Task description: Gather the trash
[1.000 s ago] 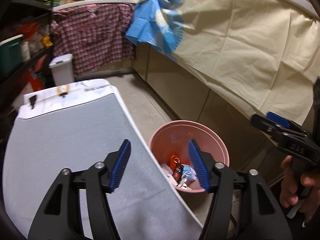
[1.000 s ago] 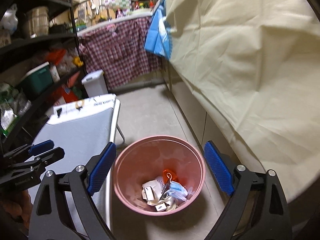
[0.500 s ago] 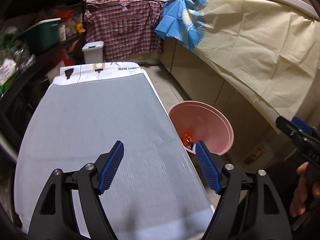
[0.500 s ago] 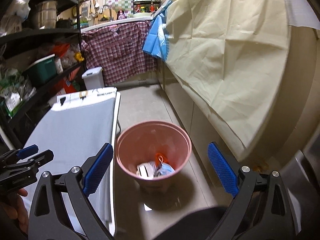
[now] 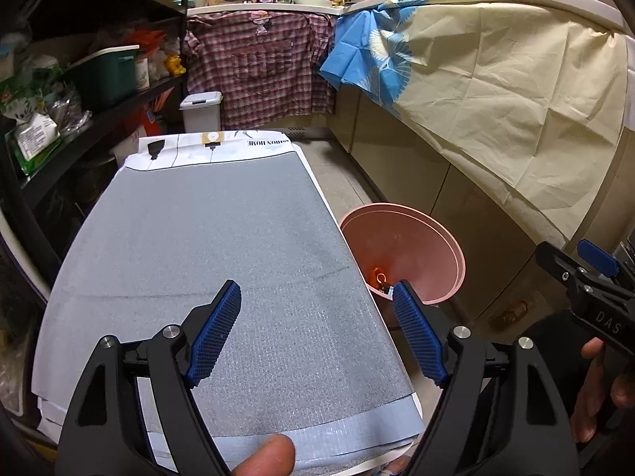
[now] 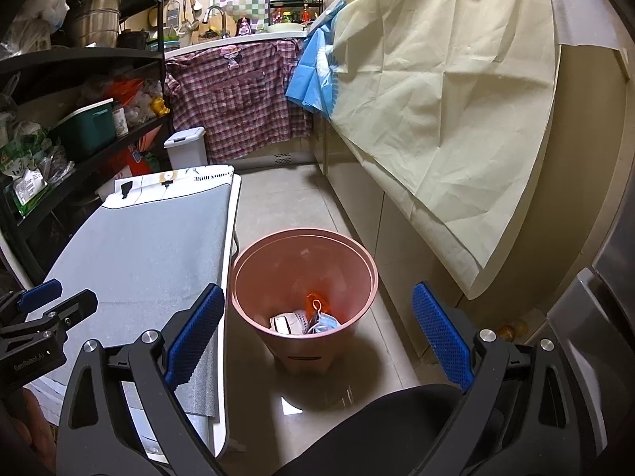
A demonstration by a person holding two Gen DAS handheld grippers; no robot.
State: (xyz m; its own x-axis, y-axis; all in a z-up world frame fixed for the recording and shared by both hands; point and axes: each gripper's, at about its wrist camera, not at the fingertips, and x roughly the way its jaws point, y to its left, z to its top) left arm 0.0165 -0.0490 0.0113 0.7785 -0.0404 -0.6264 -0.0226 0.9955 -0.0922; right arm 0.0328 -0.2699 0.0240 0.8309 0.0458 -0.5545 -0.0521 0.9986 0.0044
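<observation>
On the far left stands a dark shelf (image 6: 79,59) full of bags, pots and a green box (image 6: 85,127). Near it, on the floor at the far end, sits a small white bin (image 6: 186,146). A long table with a grey cover (image 5: 206,246) fills the left side of the room, and its top is bare. The left gripper (image 5: 317,333) hangs over the near end of this table with its two blue pads wide apart and nothing between them. A fingertip (image 5: 266,456) shows at the very bottom of the left view. Just to the right of the table, on the tiled floor, stands the pink trash bucket (image 6: 303,277). The trash (image 6: 305,317) lies at the bottom of it: white scraps, a light blue face mask and something orange. The right gripper (image 6: 317,341) is held near and above the bucket, looking down into it, and its blue pads are also spread wide with nothing in them. On the far wall hangs a red checked shirt (image 6: 234,99). Next to it is a blue cloth (image 6: 313,75). A big cream sheet (image 6: 436,119) hangs down over the cupboards on the right side. At the far right edge is a shiny metal door (image 6: 595,337).
</observation>
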